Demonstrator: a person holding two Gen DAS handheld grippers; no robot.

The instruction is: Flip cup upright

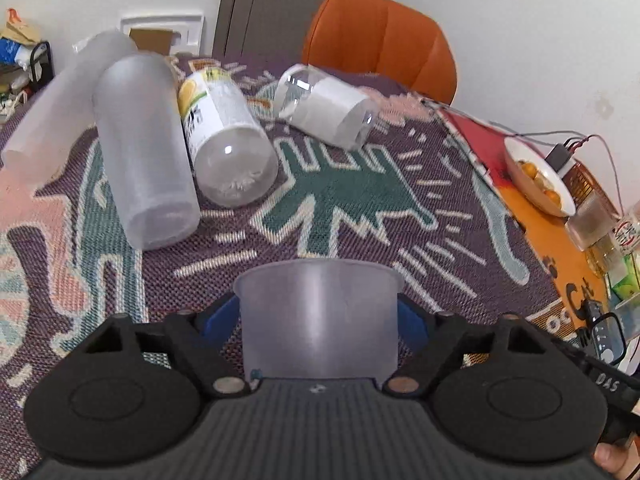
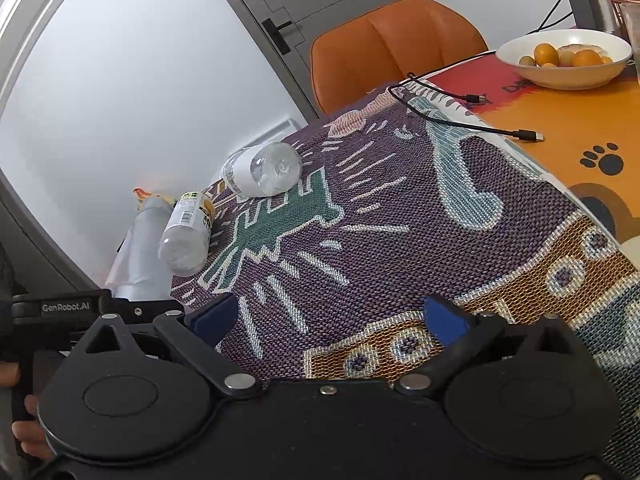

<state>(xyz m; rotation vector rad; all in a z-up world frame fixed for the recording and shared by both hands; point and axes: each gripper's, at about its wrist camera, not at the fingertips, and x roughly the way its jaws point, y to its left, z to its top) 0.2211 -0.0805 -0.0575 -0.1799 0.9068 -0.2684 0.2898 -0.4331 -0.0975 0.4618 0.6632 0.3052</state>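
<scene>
Left jaws: the left gripper (image 1: 319,320) is closed onto a frosted plastic cup (image 1: 318,316), one blue pad (image 1: 219,317) pressed to each side of the wall, so the cup sits squarely between the fingers.

Cup attitude: its flared rim faces up and away from the jaws, which suggests it is at or near upright; the base is hidden behind the gripper body, so whether it touches the cloth I cannot tell.

Why mid-wall: gripping across the sides leaves the rim free and lets a wrist roll turn the cup without a regrasp.

Right jaws: the right gripper (image 2: 338,316) stands wide open with nothing between its blue pads, held low over the woven tablecloth (image 2: 380,216), likely kept clear while the left does the work.

Ahead of the left jaws, to the left: two frosted tumblers (image 1: 144,152) lie on their sides touching each other, with a yellow-labelled bottle (image 1: 224,136) lying against the nearer one.

Ahead, beyond the cup: a white-labelled clear bottle (image 1: 326,106) lies on its side, well apart from the held cup; its roundness means a nudge could set it rolling.

Off to the right: a bowl of oranges (image 2: 564,56) and a charging cable (image 2: 472,126) lie clear of the set-down patch.

Next call: lower straight down onto bare cloth in front of the jaws, then ease them apart; the weave is soft, so a tilted release could tip the light cup.
</scene>
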